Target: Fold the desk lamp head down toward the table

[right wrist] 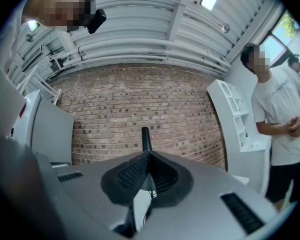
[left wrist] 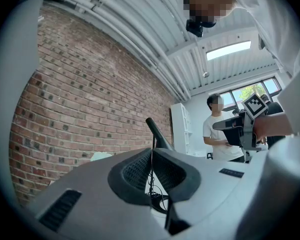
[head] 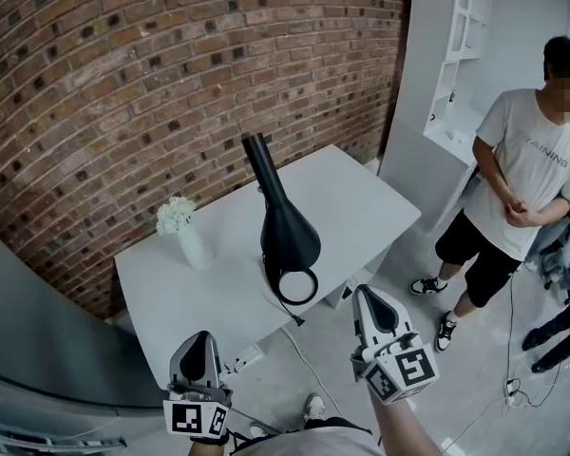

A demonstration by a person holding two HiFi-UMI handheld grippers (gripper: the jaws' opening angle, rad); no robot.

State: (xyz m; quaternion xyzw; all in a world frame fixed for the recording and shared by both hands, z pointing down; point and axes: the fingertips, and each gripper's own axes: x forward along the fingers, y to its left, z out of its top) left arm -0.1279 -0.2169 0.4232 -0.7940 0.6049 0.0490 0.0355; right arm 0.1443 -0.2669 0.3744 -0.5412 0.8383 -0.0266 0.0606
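Observation:
A black desk lamp stands on the white table. Its cone-shaped head widens downward above the ring base, and its narrow end points up toward the brick wall. Both grippers are held in front of the table's near edge, apart from the lamp. My left gripper is shut and empty, and so is my right gripper. In the left gripper view the lamp rises behind the closed left gripper. In the right gripper view the lamp's tip shows above the closed right gripper.
A white vase of pale flowers stands on the table, left of the lamp. A cable hangs from the table's front edge to the floor. A person in a white shirt stands at the right by white shelves. A grey panel lies at the left.

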